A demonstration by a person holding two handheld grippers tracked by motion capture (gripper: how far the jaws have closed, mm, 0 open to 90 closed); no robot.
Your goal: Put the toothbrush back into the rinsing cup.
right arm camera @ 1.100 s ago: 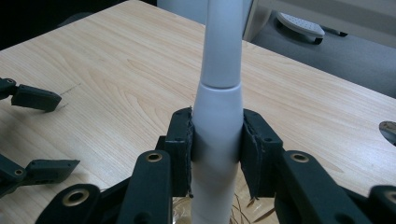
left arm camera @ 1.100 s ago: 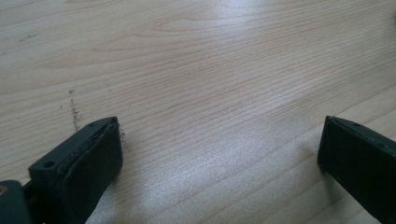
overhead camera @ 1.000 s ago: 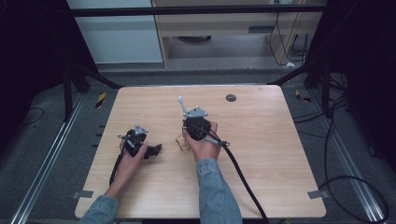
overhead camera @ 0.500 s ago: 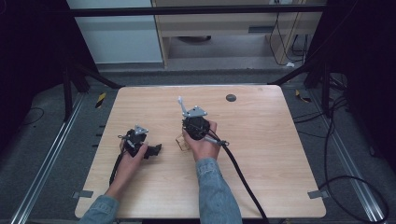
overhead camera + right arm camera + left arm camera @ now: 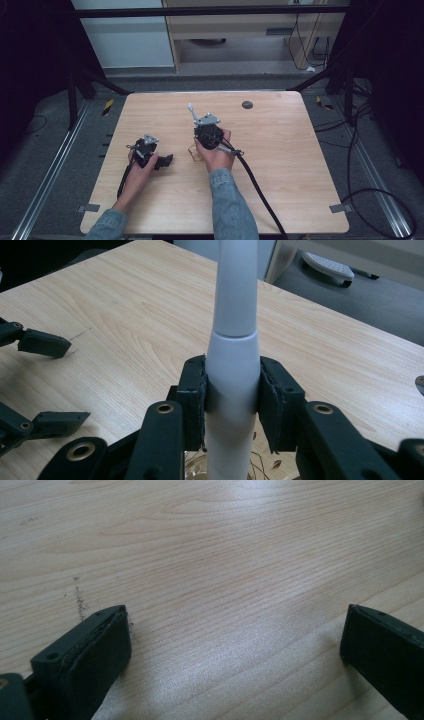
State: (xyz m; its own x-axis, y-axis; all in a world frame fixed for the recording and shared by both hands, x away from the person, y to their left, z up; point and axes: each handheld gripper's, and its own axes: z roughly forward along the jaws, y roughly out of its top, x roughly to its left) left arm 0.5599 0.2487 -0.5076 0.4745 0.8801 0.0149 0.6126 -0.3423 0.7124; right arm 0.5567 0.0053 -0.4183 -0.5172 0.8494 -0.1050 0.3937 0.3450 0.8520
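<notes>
White handle [image 5: 233, 365], smooth and round with a seam where it narrowed toward the top, stood upright near the middle of the wooden table [image 5: 280, 150], clamped between the pads of the right gripper [image 5: 200, 131]. Below it sat a small clear object [image 5: 193, 150]; what it was could not be told. The left gripper [image 5: 165, 161] rested on bare wood, its jaws wide apart and empty. Open tabletop lay to the right and far side, with a dark round mark [image 5: 247, 104] near the far edge.
</notes>
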